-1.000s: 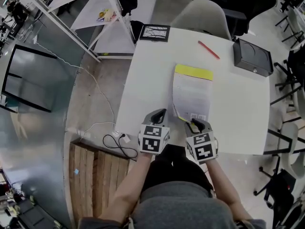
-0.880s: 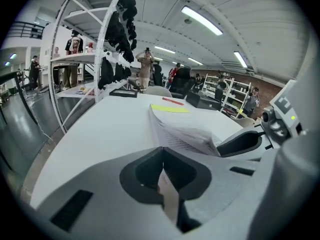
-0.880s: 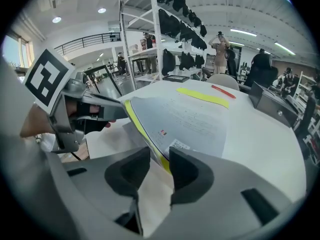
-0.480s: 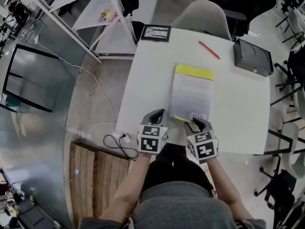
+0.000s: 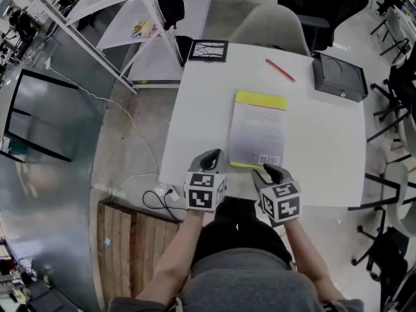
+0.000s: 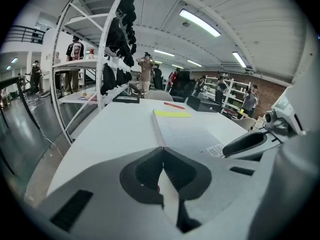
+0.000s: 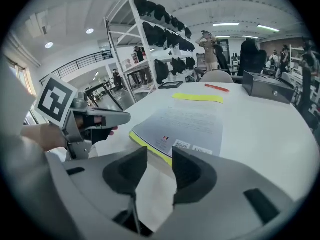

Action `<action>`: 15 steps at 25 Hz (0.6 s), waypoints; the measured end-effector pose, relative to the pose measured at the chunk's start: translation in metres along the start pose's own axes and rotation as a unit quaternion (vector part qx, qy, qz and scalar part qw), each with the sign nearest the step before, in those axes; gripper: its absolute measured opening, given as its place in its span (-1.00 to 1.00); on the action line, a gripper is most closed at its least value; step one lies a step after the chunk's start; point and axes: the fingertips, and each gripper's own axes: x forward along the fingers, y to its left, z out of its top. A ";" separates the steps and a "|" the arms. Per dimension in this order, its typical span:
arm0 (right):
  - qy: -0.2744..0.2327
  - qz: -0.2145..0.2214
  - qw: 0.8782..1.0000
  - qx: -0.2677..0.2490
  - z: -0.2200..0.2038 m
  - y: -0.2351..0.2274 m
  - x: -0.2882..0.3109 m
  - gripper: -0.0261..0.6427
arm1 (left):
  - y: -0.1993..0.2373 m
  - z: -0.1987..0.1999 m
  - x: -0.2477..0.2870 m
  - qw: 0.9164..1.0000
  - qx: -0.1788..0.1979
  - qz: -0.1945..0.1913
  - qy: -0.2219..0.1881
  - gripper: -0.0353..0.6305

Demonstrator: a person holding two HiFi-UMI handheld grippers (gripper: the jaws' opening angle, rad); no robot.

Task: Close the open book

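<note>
We are holding both tools at the near edge of the white counter, where the book is lying closed and flat, back cover up, with a yellow band across its far end and a yellow strip along its near edge. Our left hand-held gripper is hovering at about 7 o'clock from the book, just beside its near left corner and not touching it; its jaws are pressing together, clenched on nothing. Our right hand-held gripper is sitting at about 6 o'clock from the book, just short of its near edge; its jaws have just been opening and are standing apart, released, with only bare counter showing in the gap between them and the cover's barcode corner lying just beyond. A red pen is resting at 1 o'clock from the book, a black box at 2 o'clock near the far right corner, and a framed picture at 11 o'clock on the far left corner. A pale chair is standing beyond the far edge at 12 o'clock.
</note>
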 end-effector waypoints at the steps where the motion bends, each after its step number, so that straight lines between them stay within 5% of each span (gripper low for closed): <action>1: -0.007 -0.002 1.000 0.005 0.002 -0.001 -0.003 -0.44 | -0.001 0.001 -0.001 1.000 0.002 -0.002 -0.001 -0.88; 15: -0.119 -0.067 0.989 0.065 0.038 -0.034 -0.054 -0.62 | -0.020 0.030 -0.004 0.998 0.043 -0.026 -0.028 -0.88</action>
